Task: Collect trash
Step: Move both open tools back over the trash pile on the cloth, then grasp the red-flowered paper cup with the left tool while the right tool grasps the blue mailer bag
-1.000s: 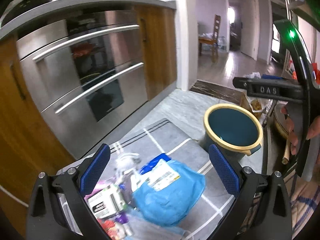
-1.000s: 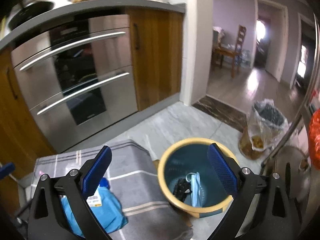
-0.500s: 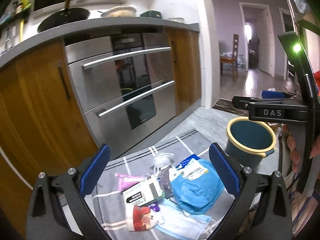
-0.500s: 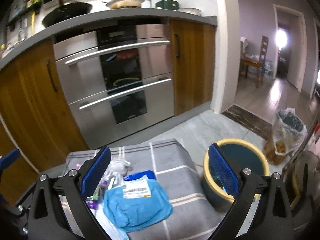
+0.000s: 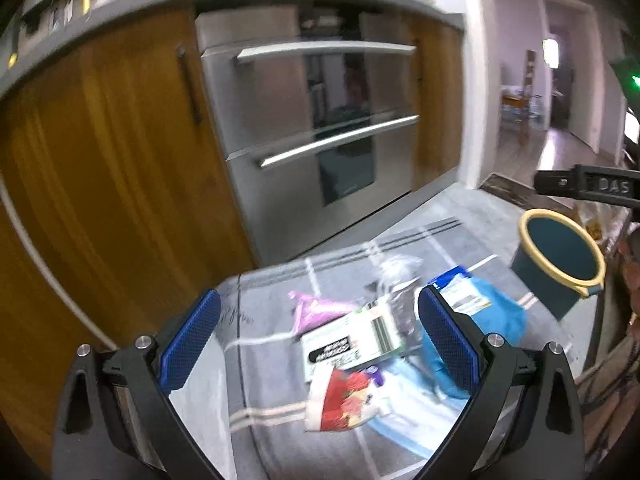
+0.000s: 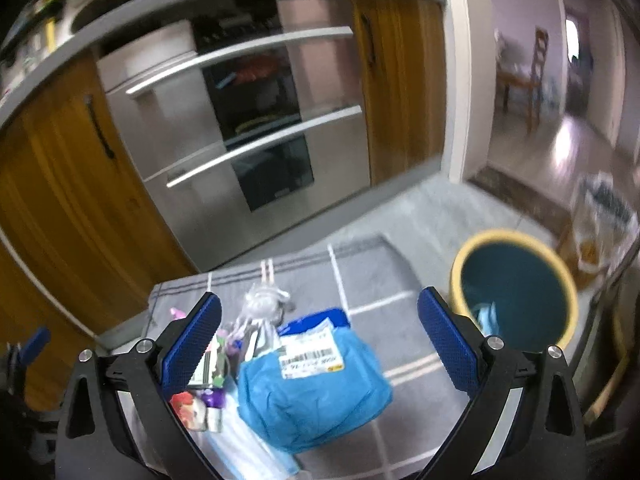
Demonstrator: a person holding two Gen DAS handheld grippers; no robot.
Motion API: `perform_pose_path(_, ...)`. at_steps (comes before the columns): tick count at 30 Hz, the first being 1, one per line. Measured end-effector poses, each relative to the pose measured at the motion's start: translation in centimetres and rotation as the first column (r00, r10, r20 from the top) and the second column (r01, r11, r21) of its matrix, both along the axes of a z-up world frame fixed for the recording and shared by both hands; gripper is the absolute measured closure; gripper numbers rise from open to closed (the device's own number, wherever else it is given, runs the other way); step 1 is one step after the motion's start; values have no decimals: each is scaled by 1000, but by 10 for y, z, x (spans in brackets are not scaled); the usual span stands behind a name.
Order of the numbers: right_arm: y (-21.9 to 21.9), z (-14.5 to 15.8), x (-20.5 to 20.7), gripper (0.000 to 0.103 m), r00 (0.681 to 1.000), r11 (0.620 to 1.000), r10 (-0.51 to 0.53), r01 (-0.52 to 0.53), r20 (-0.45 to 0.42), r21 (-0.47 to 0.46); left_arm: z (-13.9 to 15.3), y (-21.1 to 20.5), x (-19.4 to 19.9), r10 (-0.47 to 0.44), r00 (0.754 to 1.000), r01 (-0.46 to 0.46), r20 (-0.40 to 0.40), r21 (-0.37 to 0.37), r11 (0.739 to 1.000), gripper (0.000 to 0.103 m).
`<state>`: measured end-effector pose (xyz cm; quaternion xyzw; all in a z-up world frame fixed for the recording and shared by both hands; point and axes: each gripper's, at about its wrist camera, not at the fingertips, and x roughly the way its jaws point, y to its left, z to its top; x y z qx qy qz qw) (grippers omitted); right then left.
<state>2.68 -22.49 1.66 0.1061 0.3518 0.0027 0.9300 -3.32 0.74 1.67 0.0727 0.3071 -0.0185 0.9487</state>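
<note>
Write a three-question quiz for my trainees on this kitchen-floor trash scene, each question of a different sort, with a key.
1. True or false: the right claw is shut on the blue mailer bag.
2. Multiple choice: where does the yellow-rimmed bin stand relative to the trash pile on the grey rug? A) to its left B) to its right C) on top of it
3. Fill in: the white patch on the blue mailer bag is a shipping ____.

Key
1. False; both claws, including the left claw, are open and empty.
2. B
3. label
</note>
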Motion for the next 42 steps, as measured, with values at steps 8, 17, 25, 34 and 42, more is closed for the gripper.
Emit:
perform_pose_path(8, 14, -37, 30, 5, 991, 998, -19, 27, -134, 56, -35, 34, 20, 143, 982, -150, -122, -53, 987, 6)
perform_pose_path(17, 20, -58, 43, 5, 974, 1000, 6, 0, -225, 27, -89, 15, 34, 80, 950, -104, -301, -64, 993, 6)
perform_pose_path(25, -7, -92, 55, 5, 934, 996, -48, 70, -355, 49, -126, -8, 44, 41, 919, -53, -392, -20, 998, 6)
perform_pose_path(34, -1, -140, 65, 12, 854, 996, 0, 45, -520, 75, -161, -8, 55, 74, 860, -78, -505, 14, 997, 13)
perform_pose_path(42, 2, -174, 72, 60, 764, 987, 51, 59, -643, 148, -163, -8, 59, 71, 849, -80, -524, 6, 997, 21)
